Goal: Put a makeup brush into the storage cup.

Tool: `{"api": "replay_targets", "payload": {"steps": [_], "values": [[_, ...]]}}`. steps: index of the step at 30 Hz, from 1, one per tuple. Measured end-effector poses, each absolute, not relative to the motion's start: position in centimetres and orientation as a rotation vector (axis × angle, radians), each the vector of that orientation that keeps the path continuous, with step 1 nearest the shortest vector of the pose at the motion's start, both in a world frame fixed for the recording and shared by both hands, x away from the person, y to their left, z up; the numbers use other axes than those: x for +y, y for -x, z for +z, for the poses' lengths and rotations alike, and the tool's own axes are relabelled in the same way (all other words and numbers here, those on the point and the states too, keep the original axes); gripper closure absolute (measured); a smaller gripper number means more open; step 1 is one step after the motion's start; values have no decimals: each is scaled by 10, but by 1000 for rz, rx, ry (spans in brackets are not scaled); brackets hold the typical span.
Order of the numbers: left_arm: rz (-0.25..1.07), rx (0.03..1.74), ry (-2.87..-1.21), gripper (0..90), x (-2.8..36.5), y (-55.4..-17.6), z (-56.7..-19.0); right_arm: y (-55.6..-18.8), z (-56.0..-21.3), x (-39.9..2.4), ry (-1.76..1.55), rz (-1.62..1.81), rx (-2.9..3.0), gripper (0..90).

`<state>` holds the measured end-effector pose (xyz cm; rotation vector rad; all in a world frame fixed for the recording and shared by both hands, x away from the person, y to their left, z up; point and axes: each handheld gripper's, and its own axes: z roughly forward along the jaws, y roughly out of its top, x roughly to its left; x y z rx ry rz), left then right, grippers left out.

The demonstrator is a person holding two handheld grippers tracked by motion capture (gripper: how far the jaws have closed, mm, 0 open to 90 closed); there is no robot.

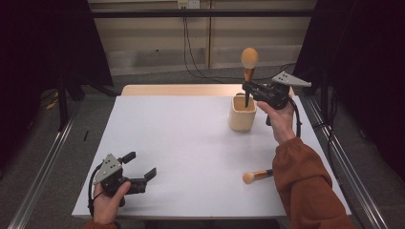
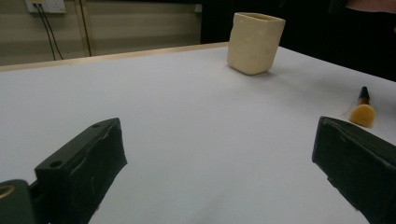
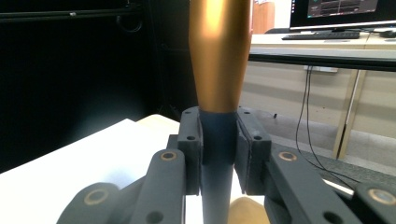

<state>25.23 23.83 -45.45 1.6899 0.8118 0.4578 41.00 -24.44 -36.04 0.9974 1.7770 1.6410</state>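
My right gripper is shut on a makeup brush held upright, bristle head up, with the dark handle tip pointing down into the cream cup. In the right gripper view the copper ferrule rises above the jaws, which clamp the dark handle; the cup's rim shows just below. A second brush lies flat on the white table near the right forearm. My left gripper rests open at the table's front left, with nothing between its jaws. The left gripper view shows the cup and the lying brush.
A wooden strip runs along the table's far edge. Metal rails flank the table on both sides. Cables hang down the back wall. A desk with a monitor stands beyond the table in the right gripper view.
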Motion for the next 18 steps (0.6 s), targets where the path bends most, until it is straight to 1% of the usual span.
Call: {"api": "replay_targets", "payload": {"steps": [7,18], "values": [[445,814,-1703,24,239,-253,-455,-419,-370,-248,-1026,1625,1769,745],[454,818,-1703,24,240,-253,-455,-424,-388,-248,-1039,1612,1780,746]]}}
